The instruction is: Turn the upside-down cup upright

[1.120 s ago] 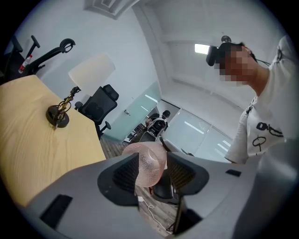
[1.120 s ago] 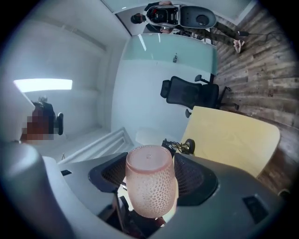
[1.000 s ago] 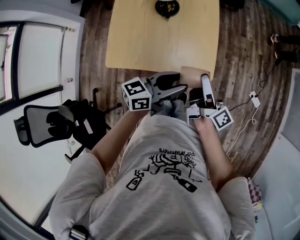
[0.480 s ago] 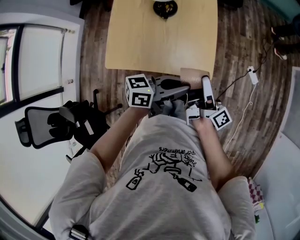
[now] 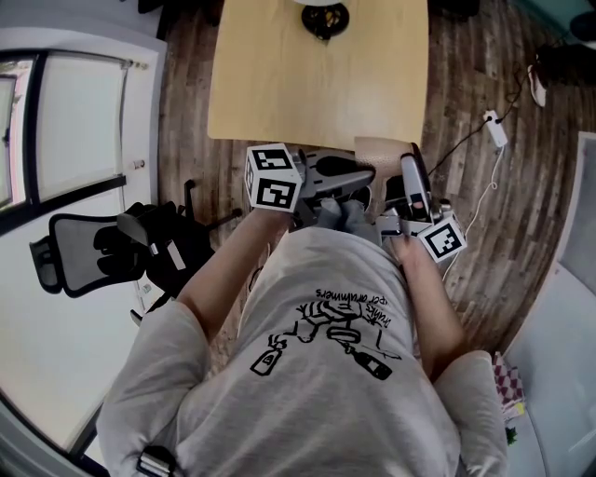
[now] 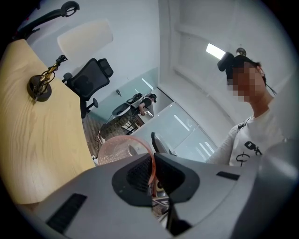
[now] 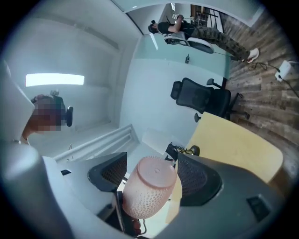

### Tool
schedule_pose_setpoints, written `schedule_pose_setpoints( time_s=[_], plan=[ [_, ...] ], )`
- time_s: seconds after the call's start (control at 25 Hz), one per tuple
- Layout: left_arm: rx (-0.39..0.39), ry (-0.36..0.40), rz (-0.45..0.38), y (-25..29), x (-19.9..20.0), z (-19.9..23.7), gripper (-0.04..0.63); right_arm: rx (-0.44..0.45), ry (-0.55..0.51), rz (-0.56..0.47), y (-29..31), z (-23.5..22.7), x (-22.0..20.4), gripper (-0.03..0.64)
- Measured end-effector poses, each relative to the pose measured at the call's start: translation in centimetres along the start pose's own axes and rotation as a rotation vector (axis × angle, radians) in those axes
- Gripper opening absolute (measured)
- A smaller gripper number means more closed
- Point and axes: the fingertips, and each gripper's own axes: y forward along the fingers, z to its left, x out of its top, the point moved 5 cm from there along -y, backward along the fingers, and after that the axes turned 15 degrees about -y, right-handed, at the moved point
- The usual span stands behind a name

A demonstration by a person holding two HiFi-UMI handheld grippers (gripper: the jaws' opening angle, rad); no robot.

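- Two claws meet on one pink, dimpled cup (image 7: 148, 192). It hangs in the air, off the bench (image 5: 317, 84), just at the near edge toward the right corner.
- On the left, the left claw (image 6: 153, 173) is pressed together, pinching the cup's thin rim between its dark pads. The rest of the cup bulges out beyond the tips, on the bench side.
- On the right, the right claw (image 7: 154, 176) is spread wide, with the cup's body filling the gap and its sides against both ribbed pads.
- From the right gripper view, the cup's flat closed base is tipped toward the camera. The mouth end is farther down, so the cup is neither upright nor set down.
- Seen from above, the left claw reaches in along the near edge from the left. The right claw comes at the cup from the person's side.
- One small dark ornament (image 5: 324, 17) sits at the bench's far edge, well apart from the cup.
- Off the near left corner, a black office chair (image 5: 102, 247) stands on the wooden floor (image 5: 484, 214).
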Motion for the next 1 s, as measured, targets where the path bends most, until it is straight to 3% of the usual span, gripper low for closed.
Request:
schedule_pose_setpoints(
  time_s=[0.16,0.44,0.64,0.84,1.0],
  plan=[
    [0.048,0.028,0.035,0.4,-0.1,0.2,0.02,0.016,-0.214,0.07,-0.5,0.0,2.2,0.318],
    [0.181,0.099,0.155,-0.2,-0.2,1.1,0.02,0.182,-0.877,0.431,-0.3,3.4,-0.4,0.318],
    [0.308,0.192,0.289,-0.3,-0.6,2.0,0.02,0.251,-1.327,0.675,-0.3,4.5,-3.2,0.325],
    [0.304,0.205,0.337,0.4,-1.4,1.6,0.02,0.291,-1.554,0.835,-0.3,4.2,-5.9,0.348],
    [0.287,0.206,0.345,0.8,-1.9,1.0,0.02,0.284,-1.658,0.941,-0.6,3.1,-7.0,0.355]
  ],
)
